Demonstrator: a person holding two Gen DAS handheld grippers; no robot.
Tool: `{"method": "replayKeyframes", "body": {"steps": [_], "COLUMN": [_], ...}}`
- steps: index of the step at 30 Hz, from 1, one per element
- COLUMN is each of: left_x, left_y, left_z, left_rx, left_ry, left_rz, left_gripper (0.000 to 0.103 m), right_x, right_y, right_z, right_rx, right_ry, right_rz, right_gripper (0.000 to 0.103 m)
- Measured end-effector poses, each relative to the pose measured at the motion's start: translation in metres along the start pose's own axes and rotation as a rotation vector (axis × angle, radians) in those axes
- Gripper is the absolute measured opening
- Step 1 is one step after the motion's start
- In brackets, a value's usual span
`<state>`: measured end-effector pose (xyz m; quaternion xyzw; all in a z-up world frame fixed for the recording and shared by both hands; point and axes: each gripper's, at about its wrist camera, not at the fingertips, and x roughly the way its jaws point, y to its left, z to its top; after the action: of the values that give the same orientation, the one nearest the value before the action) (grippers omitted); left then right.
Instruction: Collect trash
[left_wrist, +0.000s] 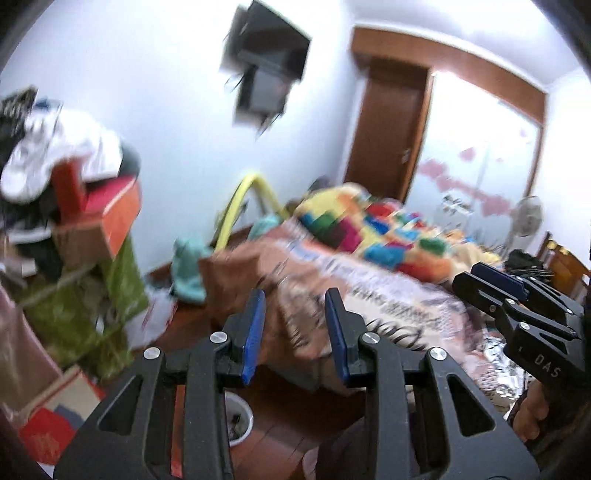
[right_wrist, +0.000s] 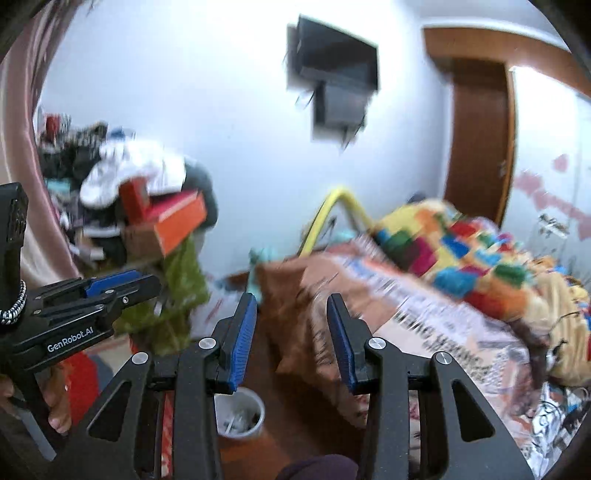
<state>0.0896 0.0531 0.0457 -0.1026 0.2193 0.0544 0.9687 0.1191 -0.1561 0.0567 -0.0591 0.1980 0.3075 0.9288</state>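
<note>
Both views are motion-blurred. A small white trash bin (right_wrist: 240, 415) with scraps inside stands on the wooden floor below and between the gripper fingers; it also shows in the left wrist view (left_wrist: 240, 421). My left gripper (left_wrist: 295, 332) is open and empty, held in the air facing the bed; it appears at the left in the right wrist view (right_wrist: 122, 286). My right gripper (right_wrist: 291, 336) is open and empty beside it; it appears at the right in the left wrist view (left_wrist: 480, 280). No loose trash item is clearly visible.
A bed (right_wrist: 424, 325) with printed sheets and a colourful patchwork blanket (left_wrist: 388, 232) fills the right. A cluttered pile of boxes and clothes (left_wrist: 74, 206) stands at left. A wall TV (right_wrist: 332, 70), wooden door (left_wrist: 388, 129) and a fan (left_wrist: 524, 218) are behind.
</note>
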Motion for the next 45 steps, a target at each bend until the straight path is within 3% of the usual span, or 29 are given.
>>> {"method": "replayKeyframes", "body": {"steps": [4, 8, 12, 15, 19, 23, 28, 45], "left_x": [-0.043, -0.075, -0.094, -0.104, -0.109, -0.110, -0.112, -0.112], "left_y": [-0.024, -0.041, -0.052, -0.057, -0.058, -0.057, -0.056, -0.049], "left_z": [0.002, -0.005, -0.020, -0.032, -0.046, -0.054, -0.059, -0.067], "left_rx": [0.044, 0.085, 0.123, 0.155, 0.167, 0.170, 0.169, 0.143], "left_ry": [-0.098, -0.153, -0.176, -0.181, -0.174, -0.168, -0.164, -0.153], "left_rz": [-0.069, -0.108, -0.108, -0.097, -0.075, -0.062, -0.059, -0.053], "left_gripper": [0.032, 0.038, 0.057, 0.063, 0.090, 0.090, 0.091, 0.092], "right_x": [-0.036, -0.057, -0.067, -0.074, -0.087, -0.095, -0.102, -0.109], "right_y": [-0.001, 0.000, 0.002, 0.005, 0.010, 0.012, 0.014, 0.014], "right_z": [-0.005, -0.016, -0.027, -0.034, -0.042, -0.047, -0.052, -0.056], "right_rx": [0.032, 0.075, 0.113, 0.133, 0.128, 0.147, 0.144, 0.127], "right_ry": [-0.078, -0.098, -0.082, -0.083, -0.097, -0.120, -0.128, -0.116], "right_rz": [-0.067, -0.111, -0.138, -0.159, -0.202, -0.267, -0.314, -0.311], "right_gripper": [0.036, 0.036, 0.038, 0.063, 0.082, 0.103, 0.103, 0.103]}}
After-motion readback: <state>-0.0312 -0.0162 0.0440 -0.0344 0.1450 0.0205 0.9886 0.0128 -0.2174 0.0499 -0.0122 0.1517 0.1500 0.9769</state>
